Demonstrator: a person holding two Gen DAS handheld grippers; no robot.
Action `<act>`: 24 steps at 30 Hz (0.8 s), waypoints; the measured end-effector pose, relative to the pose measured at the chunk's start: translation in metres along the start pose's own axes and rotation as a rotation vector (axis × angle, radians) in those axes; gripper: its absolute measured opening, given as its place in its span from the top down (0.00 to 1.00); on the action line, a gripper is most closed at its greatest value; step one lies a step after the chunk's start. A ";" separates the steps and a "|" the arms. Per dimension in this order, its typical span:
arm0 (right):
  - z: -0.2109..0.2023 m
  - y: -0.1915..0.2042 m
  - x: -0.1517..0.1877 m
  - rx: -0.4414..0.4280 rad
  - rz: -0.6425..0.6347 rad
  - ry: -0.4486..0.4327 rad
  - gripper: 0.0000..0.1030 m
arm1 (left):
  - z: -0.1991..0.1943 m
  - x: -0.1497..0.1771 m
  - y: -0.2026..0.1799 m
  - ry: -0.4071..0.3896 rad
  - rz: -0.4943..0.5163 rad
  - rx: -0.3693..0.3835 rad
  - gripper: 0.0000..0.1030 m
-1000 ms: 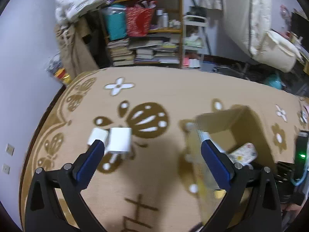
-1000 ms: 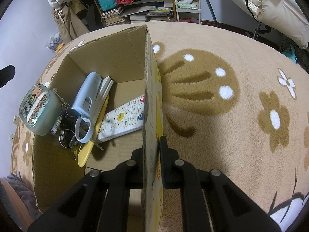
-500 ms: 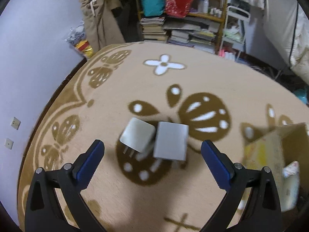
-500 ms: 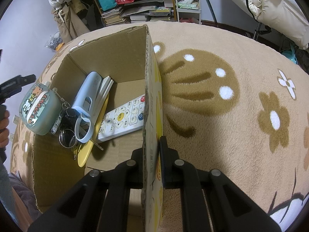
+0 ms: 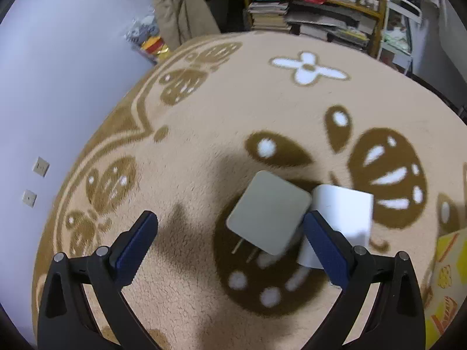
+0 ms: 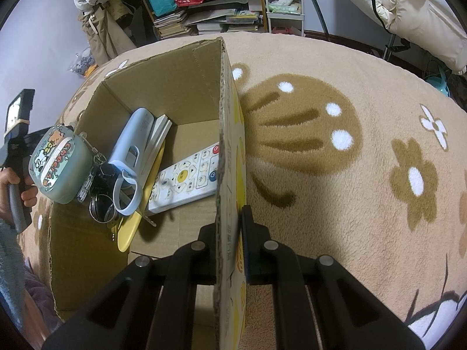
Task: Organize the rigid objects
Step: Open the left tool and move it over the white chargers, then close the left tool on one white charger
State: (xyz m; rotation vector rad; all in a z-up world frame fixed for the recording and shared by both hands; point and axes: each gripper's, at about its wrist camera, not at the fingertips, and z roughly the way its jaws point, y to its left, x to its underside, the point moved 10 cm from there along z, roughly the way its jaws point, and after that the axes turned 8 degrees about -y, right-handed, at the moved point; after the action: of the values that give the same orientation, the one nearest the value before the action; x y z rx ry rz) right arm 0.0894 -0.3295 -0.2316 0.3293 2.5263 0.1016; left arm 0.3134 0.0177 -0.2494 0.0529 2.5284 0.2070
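Two plug adapters lie side by side on the rug in the left wrist view: a greyish one [image 5: 268, 213] with its prongs toward me and a white one [image 5: 341, 215] to its right. My left gripper [image 5: 230, 239] hovers open just short of them, its right finger overlapping the white adapter. In the right wrist view my right gripper [image 6: 230, 224] is shut on the right wall of the cardboard box [image 6: 224, 134]. The box holds a white remote [image 6: 186, 180], a pale blue bottle [image 6: 131, 145], a green pouch with keys [image 6: 58, 166] and a yellow flat piece [image 6: 131, 224].
A beige patterned rug [image 6: 350, 204] covers the floor. Shelves with books and bags [image 5: 306, 8] stand behind it, and a wall [image 5: 58, 87] runs along the left. The box's yellow corner [image 5: 446, 268] shows at the right. A person's hand [image 6: 11, 186] holds the other gripper's handle beyond the box.
The left gripper has swung left and down toward the two adapters, which now look much larger and nearer. The right gripper has stayed clamped on the box wall.
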 end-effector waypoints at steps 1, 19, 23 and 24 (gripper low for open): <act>0.000 0.000 0.000 0.000 0.001 0.000 0.90 | 0.003 0.001 0.000 0.006 -0.012 0.017 0.03; 0.000 0.000 0.000 -0.001 0.002 0.000 0.90 | 0.015 0.002 -0.011 -0.047 0.006 0.026 0.56; 0.000 0.000 0.000 -0.001 0.002 0.000 0.90 | 0.011 0.005 -0.013 -0.055 0.032 -0.004 0.57; 0.000 0.000 0.000 -0.001 0.003 0.000 0.90 | 0.009 0.005 -0.013 -0.050 0.023 0.001 0.57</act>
State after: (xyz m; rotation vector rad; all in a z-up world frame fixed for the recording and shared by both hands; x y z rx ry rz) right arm 0.0894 -0.3291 -0.2314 0.3323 2.5257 0.1045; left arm 0.3150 0.0066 -0.2616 0.0859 2.4792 0.2114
